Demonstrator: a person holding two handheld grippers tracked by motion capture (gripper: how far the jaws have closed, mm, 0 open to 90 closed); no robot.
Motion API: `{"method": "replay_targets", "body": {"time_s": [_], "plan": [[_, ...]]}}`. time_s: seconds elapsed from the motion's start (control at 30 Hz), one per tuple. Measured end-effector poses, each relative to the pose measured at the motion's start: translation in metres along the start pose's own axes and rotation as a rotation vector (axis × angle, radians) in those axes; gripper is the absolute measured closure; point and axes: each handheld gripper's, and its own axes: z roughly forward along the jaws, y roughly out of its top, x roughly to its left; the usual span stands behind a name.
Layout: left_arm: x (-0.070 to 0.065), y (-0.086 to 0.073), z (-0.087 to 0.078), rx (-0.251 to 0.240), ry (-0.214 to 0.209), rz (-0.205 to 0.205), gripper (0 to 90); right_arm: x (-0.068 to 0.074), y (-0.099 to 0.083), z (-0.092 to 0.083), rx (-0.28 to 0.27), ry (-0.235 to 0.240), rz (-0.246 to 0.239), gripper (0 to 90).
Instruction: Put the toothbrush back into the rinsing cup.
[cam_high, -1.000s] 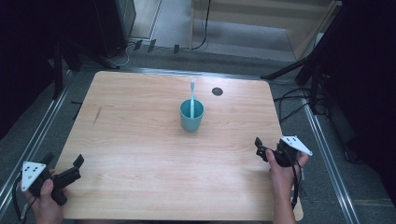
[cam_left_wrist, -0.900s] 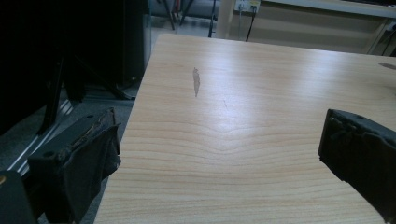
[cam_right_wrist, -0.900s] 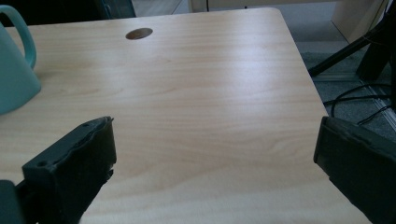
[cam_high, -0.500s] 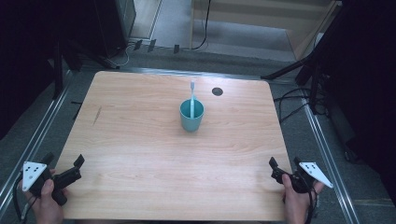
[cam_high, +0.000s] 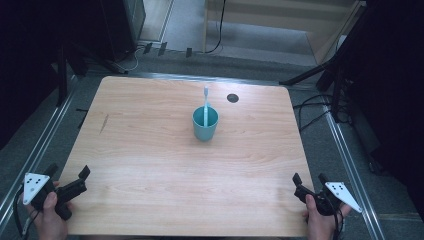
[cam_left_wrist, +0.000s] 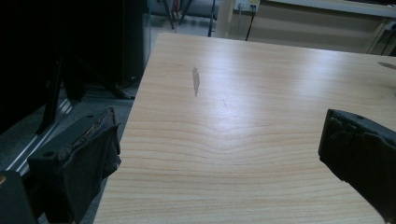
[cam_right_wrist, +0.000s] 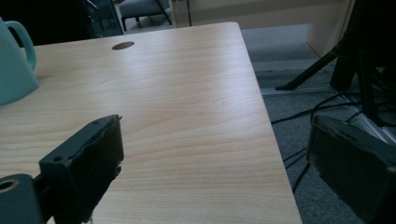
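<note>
A teal mug (cam_high: 205, 123) stands upright near the middle of the wooden table (cam_high: 150, 150), with a light blue toothbrush (cam_high: 205, 100) standing in it. The mug's handle side (cam_right_wrist: 14, 60) shows at the left edge of the right gripper view. My left gripper (cam_high: 68, 176) rests open at the table's near left corner, its jaws spread wide over the table edge (cam_left_wrist: 219, 154). At the near right corner my right gripper (cam_high: 310, 180) is open too, straddling the table's right edge (cam_right_wrist: 224, 163). Both hold nothing.
A dark round hole (cam_high: 232, 98) sits in the tabletop behind the mug. A grey smear (cam_left_wrist: 195, 80) marks the wood at the left. Cables (cam_high: 310, 112) and tripod legs (cam_high: 320, 75) lie on the floor to the right. Metal rails (cam_high: 350, 170) flank the table.
My right gripper has drawn back toward the near right corner and a little outward over the last second. The left gripper has stayed put.
</note>
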Motion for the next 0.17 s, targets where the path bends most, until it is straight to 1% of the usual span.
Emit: {"method": "replay_targets", "body": {"time_s": [0.17], "plan": [[-0.0004,0.0003,0.0009,0.006,0.001,0.000,0.0,-0.0020,0.0002,0.0001,-0.005,-0.016,0.029,5.3]]}}
